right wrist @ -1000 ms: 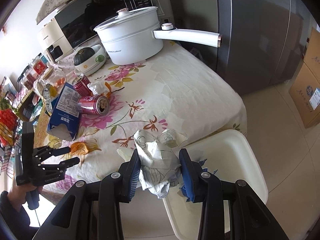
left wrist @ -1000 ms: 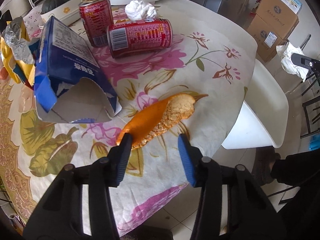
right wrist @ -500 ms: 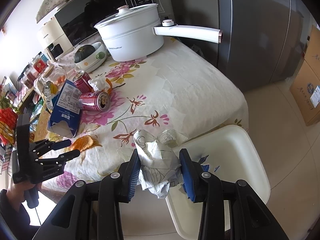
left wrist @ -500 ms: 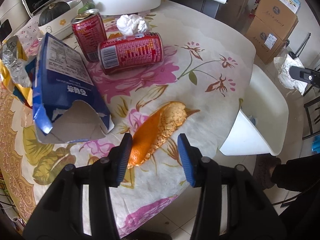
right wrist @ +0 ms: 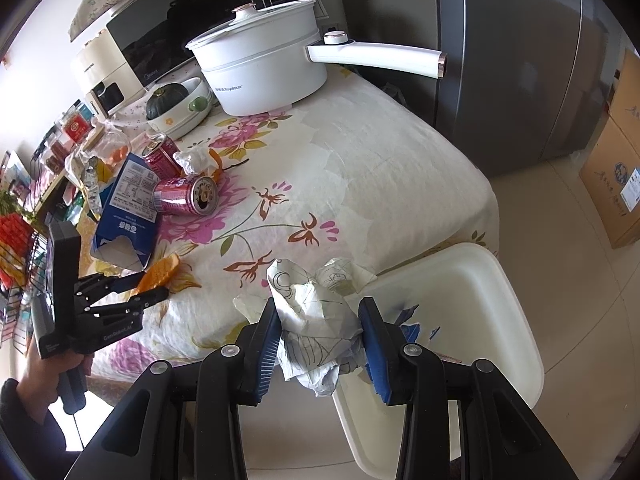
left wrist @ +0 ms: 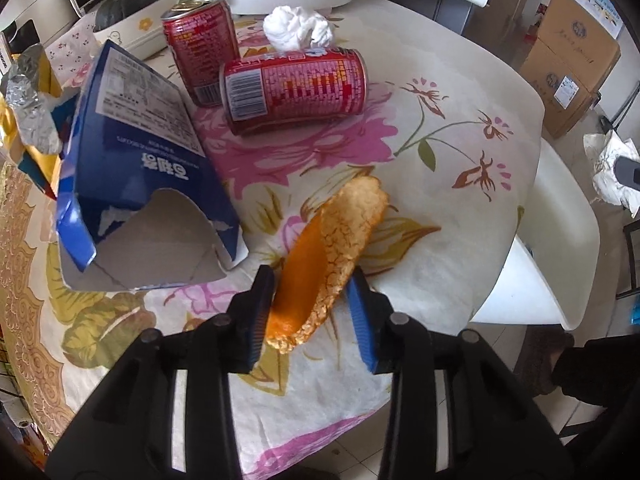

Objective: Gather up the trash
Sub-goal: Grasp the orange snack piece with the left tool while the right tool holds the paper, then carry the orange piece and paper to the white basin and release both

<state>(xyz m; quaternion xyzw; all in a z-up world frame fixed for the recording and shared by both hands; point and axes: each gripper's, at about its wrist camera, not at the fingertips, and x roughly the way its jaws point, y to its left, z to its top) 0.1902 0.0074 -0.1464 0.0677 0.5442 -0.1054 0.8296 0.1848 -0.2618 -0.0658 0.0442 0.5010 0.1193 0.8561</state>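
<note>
The left tool (left wrist: pixel 310 312) hides the near end of the orange peel (left wrist: pixel 328 256), which lies between its closing jaws close to the desk (left wrist: pixel 460 208) edge; a second ago the peel lay ahead of wider jaws. The right tool (right wrist: pixel 320 340) grips crumpled paper (right wrist: pixel 320 320) over the white bin (right wrist: pixel 460 320) beside the desk, its contents mostly hidden.

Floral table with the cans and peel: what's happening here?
A person is clearing trash with two handheld grippers. The left gripper is closing its jaws around an orange peel on the table. The right gripper holds a crumpled paper above a white bin. Two cans and a torn box remain.
</note>
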